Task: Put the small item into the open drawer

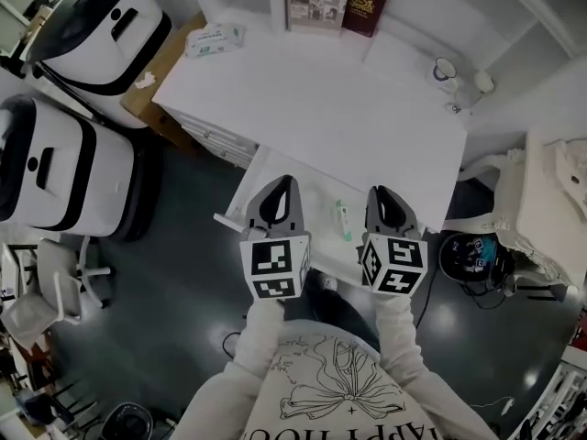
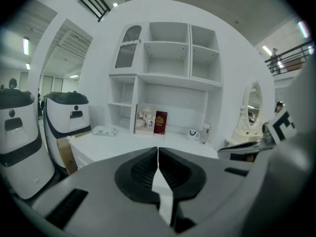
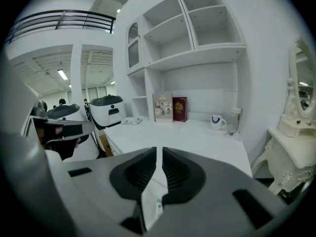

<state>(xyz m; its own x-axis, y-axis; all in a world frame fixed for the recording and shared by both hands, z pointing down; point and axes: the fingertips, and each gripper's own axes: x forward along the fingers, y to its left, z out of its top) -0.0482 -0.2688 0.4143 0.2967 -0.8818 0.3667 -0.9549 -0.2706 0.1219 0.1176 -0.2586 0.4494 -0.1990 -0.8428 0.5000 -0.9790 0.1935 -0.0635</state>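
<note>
The item [image 1: 342, 220] lies flat on the white floor of the open drawer [image 1: 303, 183], which is pulled out from the front edge of the table [image 1: 321, 108]. It sits between the two tongs and touches neither. Going by where it rests, the placing looks done, or nearly so.

The right tongs [image 1: 378, 192] hang just beside the item, to its right and over the drawer. In the right gripper view their jaws stand only a narrow slit apart with nothing between them. The item shows below and behind the jaws [image 3: 158, 205], not in the grip. That fits tongs which have nothing left to carry.

The left tongs [image 1: 286, 183] hover over the drawer's left part. In the left gripper view their jaws meet along a thin line and hold nothing. They seem to be waiting there, perhaps to push the drawer shut, though the task asks only for the drop.

Both tongs point toward the table and its shelves, level and side by side. It is a resting pose rather than a reach.
</note>
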